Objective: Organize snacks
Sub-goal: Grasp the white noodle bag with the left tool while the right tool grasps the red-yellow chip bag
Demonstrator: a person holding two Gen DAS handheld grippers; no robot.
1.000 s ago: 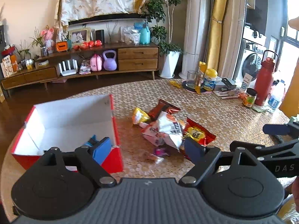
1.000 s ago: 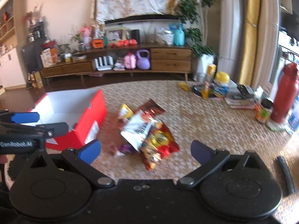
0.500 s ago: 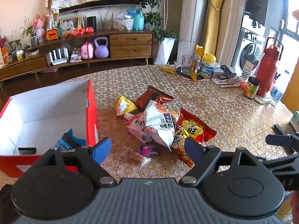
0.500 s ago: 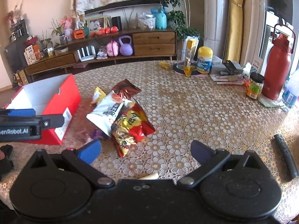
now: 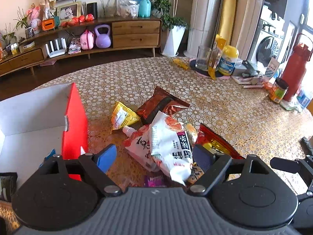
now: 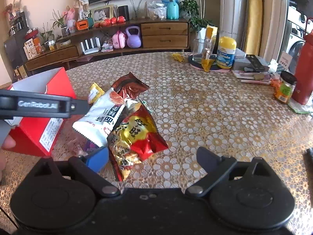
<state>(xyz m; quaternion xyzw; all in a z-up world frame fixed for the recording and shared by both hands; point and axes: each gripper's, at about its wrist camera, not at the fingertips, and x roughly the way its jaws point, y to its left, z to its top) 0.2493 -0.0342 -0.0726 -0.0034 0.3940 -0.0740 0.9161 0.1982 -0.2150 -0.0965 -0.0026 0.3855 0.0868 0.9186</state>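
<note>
Snacks lie heaped on the tabletop (image 5: 225, 105) just right of the red box (image 5: 75, 117), which we judge is their destination. Left hand-held gripper (image 5: 154, 156) straddles the white packet (image 5: 168, 143), jaws apart. Right hand-held gripper (image 6: 152, 157), closing slightly yet wide, frames the red-and-yellow bag (image 6: 137, 137).

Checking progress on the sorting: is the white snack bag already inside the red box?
No. The white snack bag lies on the table in the snack pile, beside the red box.
</note>
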